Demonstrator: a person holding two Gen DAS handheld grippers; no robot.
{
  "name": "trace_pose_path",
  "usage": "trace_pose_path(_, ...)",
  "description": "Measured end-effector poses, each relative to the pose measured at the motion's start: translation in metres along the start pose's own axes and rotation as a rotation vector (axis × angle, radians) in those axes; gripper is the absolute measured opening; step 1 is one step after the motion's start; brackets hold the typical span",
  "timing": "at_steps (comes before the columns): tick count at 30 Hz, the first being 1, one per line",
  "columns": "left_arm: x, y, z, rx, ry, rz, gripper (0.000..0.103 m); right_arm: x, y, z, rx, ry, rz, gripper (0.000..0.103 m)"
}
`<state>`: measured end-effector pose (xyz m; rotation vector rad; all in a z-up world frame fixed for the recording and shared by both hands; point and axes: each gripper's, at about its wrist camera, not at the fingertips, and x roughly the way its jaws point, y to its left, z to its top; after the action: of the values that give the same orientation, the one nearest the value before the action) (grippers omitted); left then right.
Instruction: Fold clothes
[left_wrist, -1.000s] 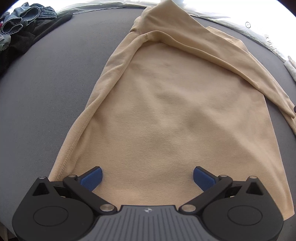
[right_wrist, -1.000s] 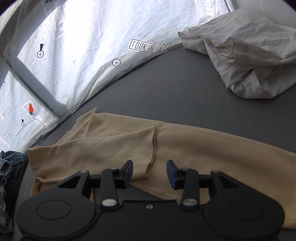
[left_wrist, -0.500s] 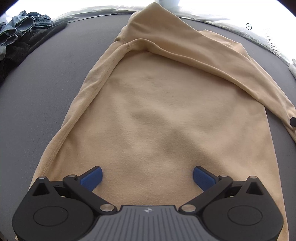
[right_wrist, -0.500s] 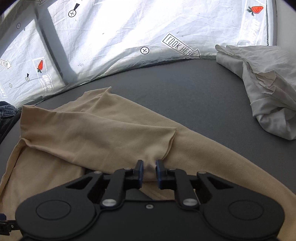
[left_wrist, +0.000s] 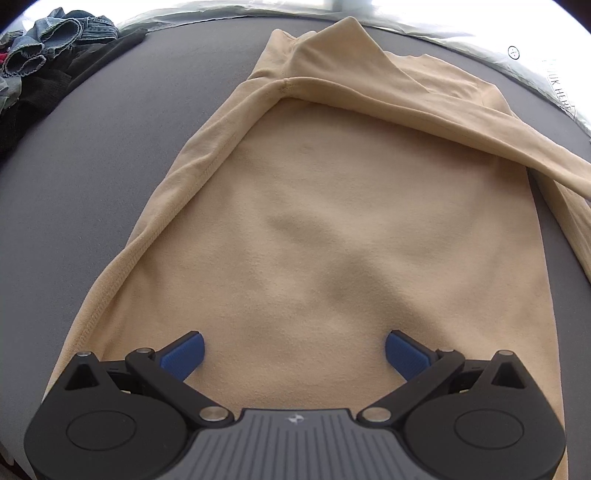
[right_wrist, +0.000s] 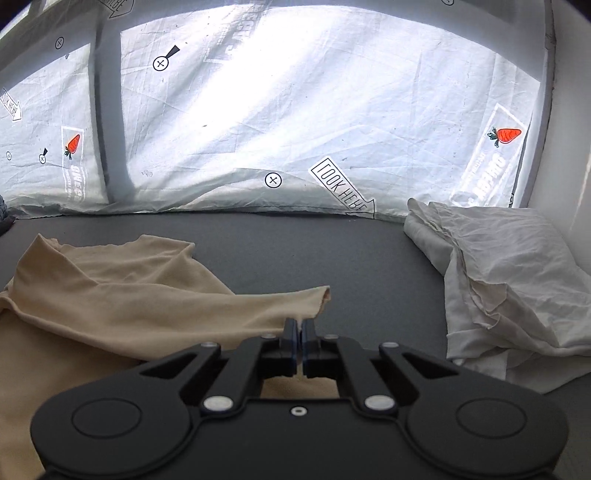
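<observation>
A tan long-sleeved top (left_wrist: 332, 229) lies flat on the grey table, hem toward me in the left wrist view. One sleeve (left_wrist: 461, 125) is folded across its upper part toward the right. My left gripper (left_wrist: 294, 349) is open and empty, low over the hem area. In the right wrist view my right gripper (right_wrist: 299, 330) is shut on the cuff end of the tan sleeve (right_wrist: 207, 310) and holds it lifted above the table. The rest of the top (right_wrist: 74, 288) lies at the left.
A pile of jeans and dark clothes (left_wrist: 48, 59) sits at the table's far left corner. A crumpled white garment (right_wrist: 509, 280) lies at the right. A printed white sheet (right_wrist: 295, 110) hangs behind the grey table (right_wrist: 332, 251).
My right gripper closed on the sleeve cuff and lifted it, pulling it to the right. The left gripper stayed open and shifted slightly over the hem.
</observation>
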<state>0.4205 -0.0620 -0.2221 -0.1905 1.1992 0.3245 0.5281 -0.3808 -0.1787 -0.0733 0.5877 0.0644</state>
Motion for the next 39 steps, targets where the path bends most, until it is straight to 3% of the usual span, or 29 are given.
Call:
trace_pose_path(9, 0.000, 0.002, -0.002, -0.001, 0.003, -0.002, 0.103, 0.016, -0.024, -0.013, 0.042, 0.061, -0.092, 0.002)
trace_pose_path(15, -0.003, 0.004, -0.005, 0.011, -0.004, -0.009, 0.103, 0.029, -0.022, -0.026, 0.083, 0.195, -0.081, 0.004)
trace_pose_path(17, -0.004, 0.005, -0.006, 0.018, -0.006, -0.014, 0.103, 0.024, -0.023, -0.027, 0.120, 0.206, -0.071, 0.009)
trace_pose_path(18, -0.004, 0.005, -0.006, 0.022, -0.008, -0.015, 0.103, 0.020, -0.023, -0.027, 0.144, 0.203, -0.064, 0.024)
trace_pose_path(19, -0.004, 0.003, -0.005, 0.027, -0.013, -0.017, 0.103, 0.014, -0.022, -0.027, 0.172, 0.196, -0.061, 0.046)
trace_pose_path(21, -0.004, 0.003, -0.006, 0.040, -0.025, -0.022, 0.103, 0.004, -0.021, -0.027, 0.227, 0.187, -0.045, 0.061)
trace_pose_path(26, -0.004, 0.004, -0.005, 0.069, -0.038, -0.045, 0.103, -0.020, -0.007, -0.028, 0.331, 0.182, 0.033, 0.071)
trace_pose_path(30, -0.012, 0.016, -0.007, 0.067, -0.075, -0.131, 0.103, -0.043, 0.018, -0.030, 0.341, 0.143, 0.091, 0.075)
trace_pose_path(35, -0.044, 0.036, -0.014, 0.104, -0.202, -0.215, 0.103, -0.077, 0.057, -0.035, 0.341, 0.093, 0.156, 0.079)
trace_pose_path(39, -0.065, 0.063, -0.018, 0.122, -0.275, -0.249, 0.103, -0.093, 0.092, -0.046, 0.366, 0.141, 0.219, 0.074)
